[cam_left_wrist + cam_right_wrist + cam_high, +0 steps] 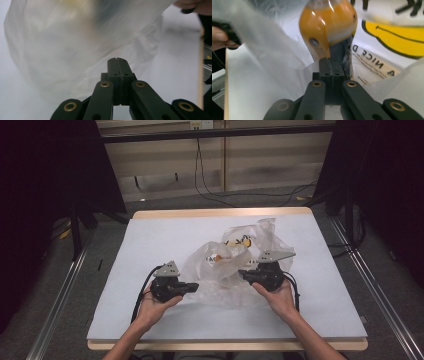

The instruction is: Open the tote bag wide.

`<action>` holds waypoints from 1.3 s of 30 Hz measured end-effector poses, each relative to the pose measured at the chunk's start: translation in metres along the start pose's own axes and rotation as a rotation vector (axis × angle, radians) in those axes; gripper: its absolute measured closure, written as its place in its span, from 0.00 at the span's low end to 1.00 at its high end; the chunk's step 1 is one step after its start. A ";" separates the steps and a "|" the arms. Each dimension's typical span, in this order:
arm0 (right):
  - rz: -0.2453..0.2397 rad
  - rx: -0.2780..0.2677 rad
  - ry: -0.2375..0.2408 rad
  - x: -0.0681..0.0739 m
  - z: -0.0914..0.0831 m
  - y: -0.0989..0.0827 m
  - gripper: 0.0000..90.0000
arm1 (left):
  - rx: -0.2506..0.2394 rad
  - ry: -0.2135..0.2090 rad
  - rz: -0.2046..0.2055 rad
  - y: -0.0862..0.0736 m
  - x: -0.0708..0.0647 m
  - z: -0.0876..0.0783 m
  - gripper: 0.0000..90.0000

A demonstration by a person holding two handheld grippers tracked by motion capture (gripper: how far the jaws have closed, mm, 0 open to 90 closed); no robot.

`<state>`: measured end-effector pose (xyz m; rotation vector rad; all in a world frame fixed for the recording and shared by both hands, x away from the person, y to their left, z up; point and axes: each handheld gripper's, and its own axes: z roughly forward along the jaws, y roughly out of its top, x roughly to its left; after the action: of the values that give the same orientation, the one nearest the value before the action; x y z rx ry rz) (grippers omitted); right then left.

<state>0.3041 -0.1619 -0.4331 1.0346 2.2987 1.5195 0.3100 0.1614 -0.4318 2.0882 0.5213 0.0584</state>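
Your left claw sits at the near-left edge of the translucent plastic bag, which lies crumpled at the middle of the desk. In the left gripper view its jaws stand pressed together with nothing visible between them, the tips just short of the bag's film. Your right claw points into the bag from its near-right side. In the right gripper view its jaws are likewise together; whether film is pinched between them cannot be told. Directly beyond the tips, an orange rounded object rests inside the bag, beside a yellow printed graphic with black lettering.
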 end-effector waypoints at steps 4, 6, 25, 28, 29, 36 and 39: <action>-0.002 -0.033 -0.003 0.004 -0.005 0.010 1.00 | -0.057 -0.040 0.033 0.015 -0.018 -0.001 1.00; 0.000 -0.052 0.007 0.007 -0.007 0.015 1.00 | -0.067 -0.064 0.061 0.023 -0.028 0.000 1.00; -0.005 -0.084 -0.011 0.006 -0.017 0.036 1.00 | -0.271 -0.146 0.159 0.111 -0.059 0.010 1.00; -0.005 -0.085 -0.020 0.005 -0.018 0.037 1.00 | -0.270 -0.085 0.154 0.122 -0.050 0.010 1.00; -0.004 -0.081 -0.022 0.005 -0.019 0.037 1.00 | -0.271 -0.074 0.147 0.125 -0.046 0.010 1.00; -0.030 -0.080 -0.057 0.002 -0.029 0.052 1.00 | -0.232 0.003 0.146 0.137 -0.031 0.010 1.00; -0.032 -0.079 -0.070 0.004 -0.030 0.064 1.00 | -0.228 0.004 0.166 0.145 -0.038 0.016 1.00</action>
<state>0.3147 -0.1666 -0.3631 1.0087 2.1794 1.5244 0.3287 0.0667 -0.3156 1.9035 0.3256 0.2087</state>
